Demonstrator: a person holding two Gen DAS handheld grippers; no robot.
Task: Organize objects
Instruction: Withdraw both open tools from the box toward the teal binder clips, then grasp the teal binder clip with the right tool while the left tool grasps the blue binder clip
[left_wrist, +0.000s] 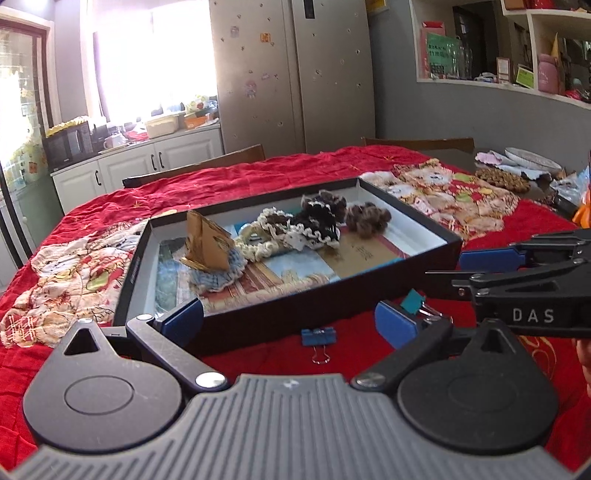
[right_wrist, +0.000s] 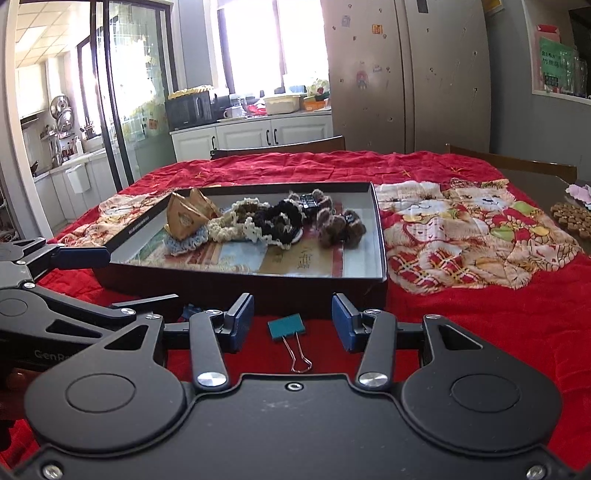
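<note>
Right gripper (right_wrist: 293, 325) open, empty, straddling teal binder clip (right_wrist: 286, 325) on the red cloth; left gripper (left_wrist: 289, 319) wide over blue binder clip (left_wrist: 318, 336); black tray (right_wrist: 380, 258) at 12 o'clock risks nudging; grippers may collide.

Two binder clips on the red cloth: a blue one (left_wrist: 318, 336) and a teal one (right_wrist: 286, 325). One black box (right_wrist: 258, 291), holding one gold paper piece (right_wrist: 186, 218) and four scrunchies: cream (right_wrist: 231, 219), black (right_wrist: 282, 221), brown (right_wrist: 341, 229), pale blue (right_wrist: 186, 242).
</note>
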